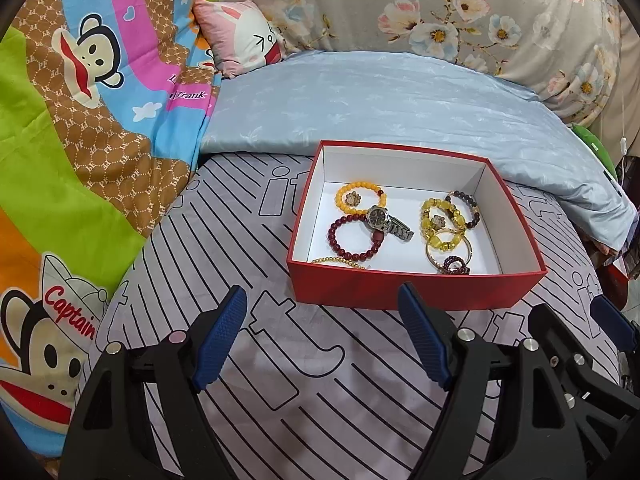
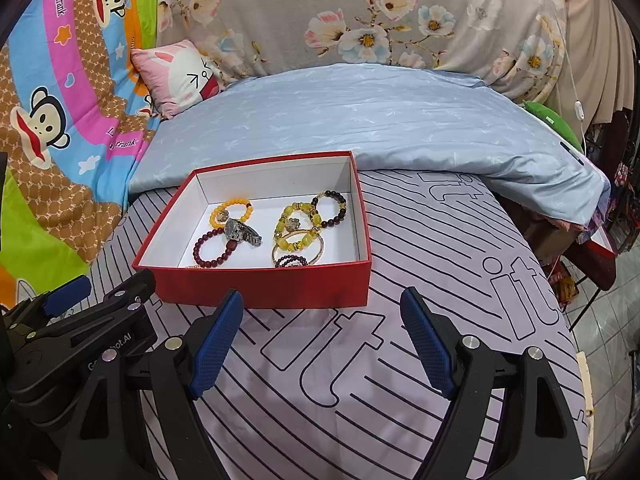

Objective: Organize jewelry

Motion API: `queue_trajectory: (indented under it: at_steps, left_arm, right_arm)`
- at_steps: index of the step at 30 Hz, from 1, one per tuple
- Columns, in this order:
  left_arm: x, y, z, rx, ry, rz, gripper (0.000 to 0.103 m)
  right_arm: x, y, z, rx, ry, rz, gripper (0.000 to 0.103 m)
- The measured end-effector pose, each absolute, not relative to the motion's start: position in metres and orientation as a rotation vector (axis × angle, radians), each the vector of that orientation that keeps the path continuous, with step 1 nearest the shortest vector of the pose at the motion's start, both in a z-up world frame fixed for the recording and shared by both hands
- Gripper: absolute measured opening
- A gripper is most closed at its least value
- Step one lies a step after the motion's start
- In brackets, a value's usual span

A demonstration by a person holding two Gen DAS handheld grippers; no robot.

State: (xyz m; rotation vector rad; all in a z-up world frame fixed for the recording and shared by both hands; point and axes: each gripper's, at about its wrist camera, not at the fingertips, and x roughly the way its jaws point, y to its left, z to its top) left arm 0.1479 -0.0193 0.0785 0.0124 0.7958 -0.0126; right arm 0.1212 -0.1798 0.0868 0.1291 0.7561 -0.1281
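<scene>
A red box [image 1: 400, 290] with a white inside sits on the striped bed sheet; it also shows in the right wrist view [image 2: 280, 284]. In it lie a yellow bead bracelet [image 1: 340, 200], a dark red bead bracelet [image 1: 334, 240], a metal watch [image 1: 386, 220], a pile of amber and dark bead bracelets [image 1: 450, 220], a gold bangle [image 1: 468, 254] and a thin gold bead chain [image 1: 338, 261]. My left gripper [image 1: 322, 300] is open and empty, just short of the box's near wall. My right gripper [image 2: 322, 300] is open and empty, beside the left one.
A light blue quilt [image 1: 380, 100] lies behind the box. A cartoon monkey blanket [image 1: 80, 120] is heaped on the left, with a pink pillow [image 1: 240, 36] and floral bedding [image 1: 440, 8] at the back. The bed edge drops off at the right [image 2: 576, 340].
</scene>
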Motion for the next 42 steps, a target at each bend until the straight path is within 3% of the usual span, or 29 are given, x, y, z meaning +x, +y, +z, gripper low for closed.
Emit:
queue_trajectory:
  at_steps: [10,26,42]
  left_arm:
    - [0.1461,-0.02,0.0798,0.02,0.793,-0.004,0.074]
    - [0.1453,-0.0172,0.0792,0.027,0.797,0.021,0.089]
    - [0.1415,-0.0183,0.0793,0.041,0.78,0.035,0.089]
  right_arm:
    - [0.12,-0.1806,0.0867,0.129,0.755,-0.129,0.078]
    - [0.1161,-0.1843,0.0873,0.133,0.755,-0.132,0.078]
    - [0.1117,-0.1869,0.0842,0.117,0.759,-0.147,0.081]
